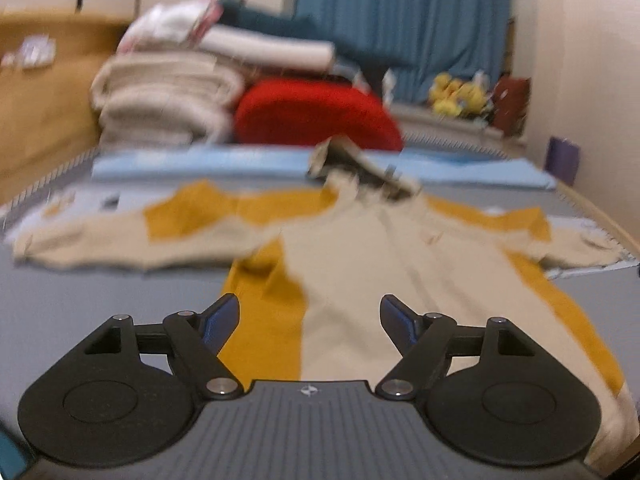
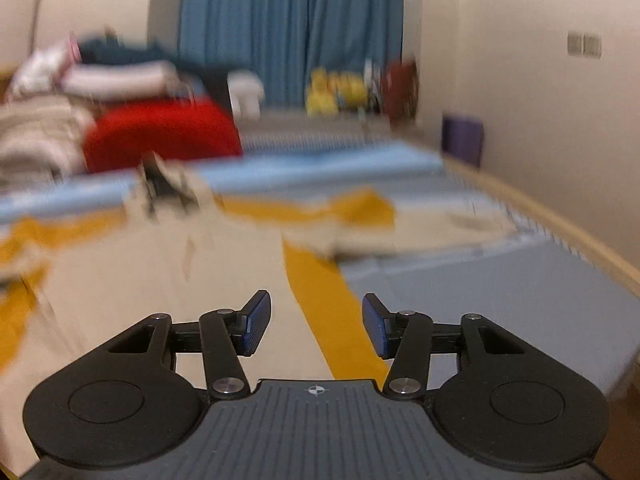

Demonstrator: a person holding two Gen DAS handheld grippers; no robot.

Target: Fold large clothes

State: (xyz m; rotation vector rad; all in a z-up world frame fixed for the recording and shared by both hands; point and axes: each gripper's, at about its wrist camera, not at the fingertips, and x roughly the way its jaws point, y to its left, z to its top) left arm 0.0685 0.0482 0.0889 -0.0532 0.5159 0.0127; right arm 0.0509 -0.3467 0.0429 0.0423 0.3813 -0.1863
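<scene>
A large beige and mustard-yellow sweater [image 1: 360, 260] lies spread flat on the grey bed surface [image 1: 100, 304], sleeves out to both sides, collar at the far end. My left gripper [image 1: 310, 320] is open and empty above the sweater's lower left part, over a mustard side panel. In the right wrist view the same sweater [image 2: 160, 280] fills the left and middle. My right gripper [image 2: 316, 324] is open and empty above the sweater's right mustard stripe [image 2: 332, 312], near its lower right edge. Both views are blurred.
A pile of folded blankets and clothes [image 1: 172, 92] and a red cushion [image 1: 316, 116] sit at the far end, behind a light blue sheet [image 1: 200, 164]. Yellow plush toys [image 1: 456, 94] stand by the blue curtain [image 1: 400, 8]. The bed's wooden edge [image 2: 560, 228] runs along the right wall.
</scene>
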